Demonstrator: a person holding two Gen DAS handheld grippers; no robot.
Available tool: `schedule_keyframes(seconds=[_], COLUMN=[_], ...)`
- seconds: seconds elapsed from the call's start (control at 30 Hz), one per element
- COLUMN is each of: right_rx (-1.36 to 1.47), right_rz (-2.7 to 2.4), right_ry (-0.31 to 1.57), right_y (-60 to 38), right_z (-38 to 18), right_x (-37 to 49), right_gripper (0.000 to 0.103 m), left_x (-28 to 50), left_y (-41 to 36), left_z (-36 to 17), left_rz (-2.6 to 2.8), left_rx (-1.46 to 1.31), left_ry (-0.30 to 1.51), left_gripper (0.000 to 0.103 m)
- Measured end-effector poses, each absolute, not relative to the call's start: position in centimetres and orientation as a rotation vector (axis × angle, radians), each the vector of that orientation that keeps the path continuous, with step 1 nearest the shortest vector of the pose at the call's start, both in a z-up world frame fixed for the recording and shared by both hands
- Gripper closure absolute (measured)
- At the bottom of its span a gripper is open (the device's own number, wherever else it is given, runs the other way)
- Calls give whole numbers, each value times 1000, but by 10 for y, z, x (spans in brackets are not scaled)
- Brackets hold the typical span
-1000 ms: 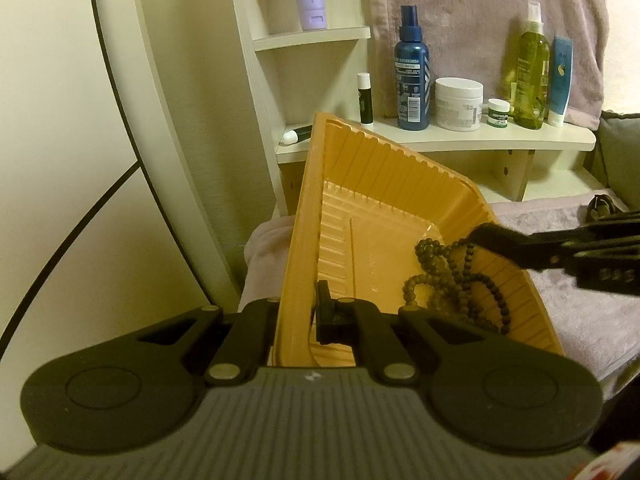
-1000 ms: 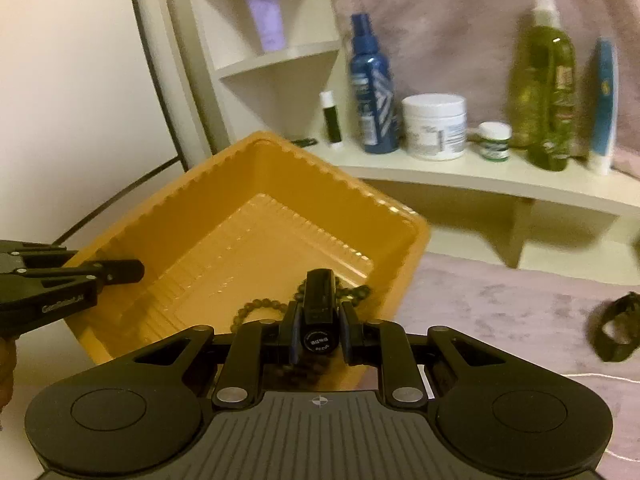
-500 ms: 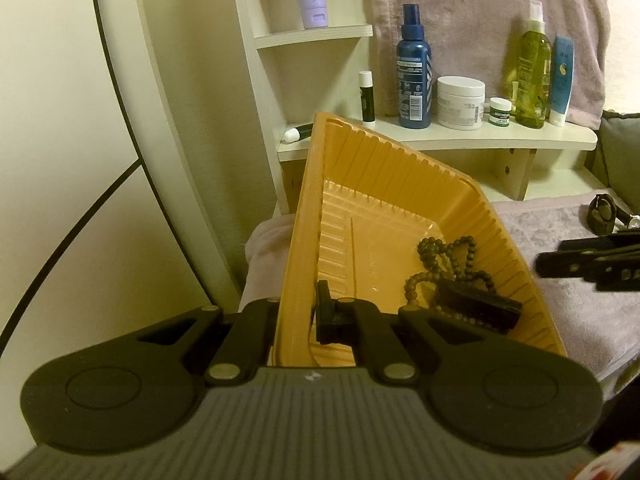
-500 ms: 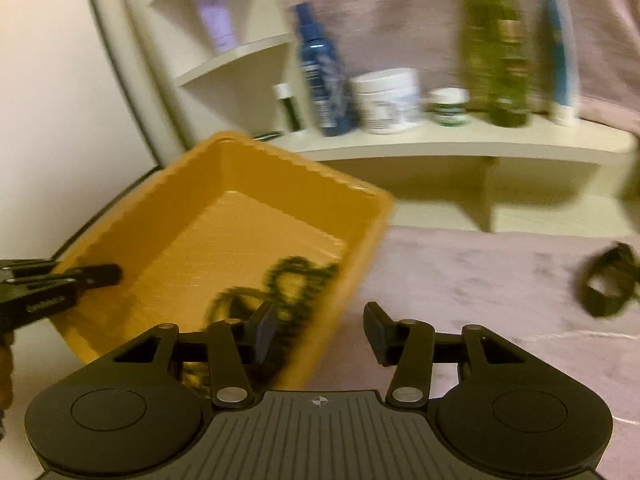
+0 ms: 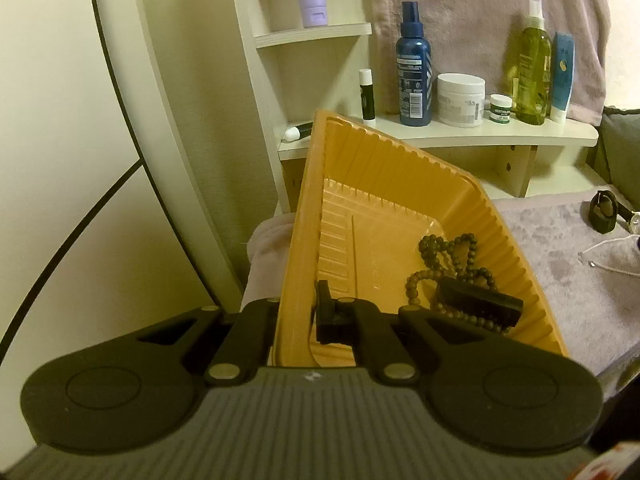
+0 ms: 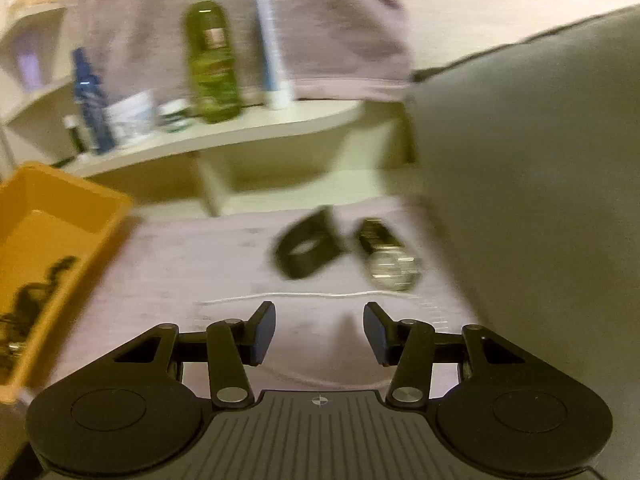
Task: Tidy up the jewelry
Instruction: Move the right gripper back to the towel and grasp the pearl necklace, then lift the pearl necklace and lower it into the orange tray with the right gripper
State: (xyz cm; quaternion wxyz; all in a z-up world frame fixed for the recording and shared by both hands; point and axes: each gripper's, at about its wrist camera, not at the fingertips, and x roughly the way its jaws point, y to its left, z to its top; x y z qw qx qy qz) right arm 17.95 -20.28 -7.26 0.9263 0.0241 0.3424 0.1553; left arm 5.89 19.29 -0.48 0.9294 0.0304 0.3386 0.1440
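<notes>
The left gripper (image 5: 316, 316) pinches the tray (image 5: 384, 184) wall tight; if it slips, the tilted tray could tip and spill the beads (image 5: 448, 268) inside; the right gripper (image 6: 320, 332) is half open and empty over the cloth (image 6: 192, 264); a thin chain (image 6: 304, 295), a strap (image 6: 306, 248) and a watch (image 6: 390, 258) wait past it.

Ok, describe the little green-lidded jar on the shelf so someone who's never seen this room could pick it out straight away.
Find the long cream shelf under the hanging pink towel, lined with toiletries. Between the white tub and the tall yellow-green spray bottle stands the small jar. It is the lowest thing in the row, with a dark green band and white lettering.
</notes>
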Motion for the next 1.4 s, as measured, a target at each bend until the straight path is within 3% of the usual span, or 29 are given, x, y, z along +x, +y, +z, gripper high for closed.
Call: schedule_keyframes(seconds=[0.43,0.53,0.8,0.93,1.4], right_rx=[-46,-118,-236,-249,-87], right_rz=[483,550,645,681,681], right_ry=[707,700,675,677,602], right_y=[-202,-184,-155,-151,-162], right_z=[-87,-89,-102,-102,-47], right_x=[161,160,171,174,166], right_gripper=[55,73,81,101,101], left_x=[58,57,57,57,57], left_y=[192,193,193,193,193], left_z=[-5,-5,-5,-5,-5], left_rz=[294,293,295,296,297], left_rx=[71,69,66,66,65], left_ry=[699,701,702,703,704], left_gripper=[99,99,99,99,99])
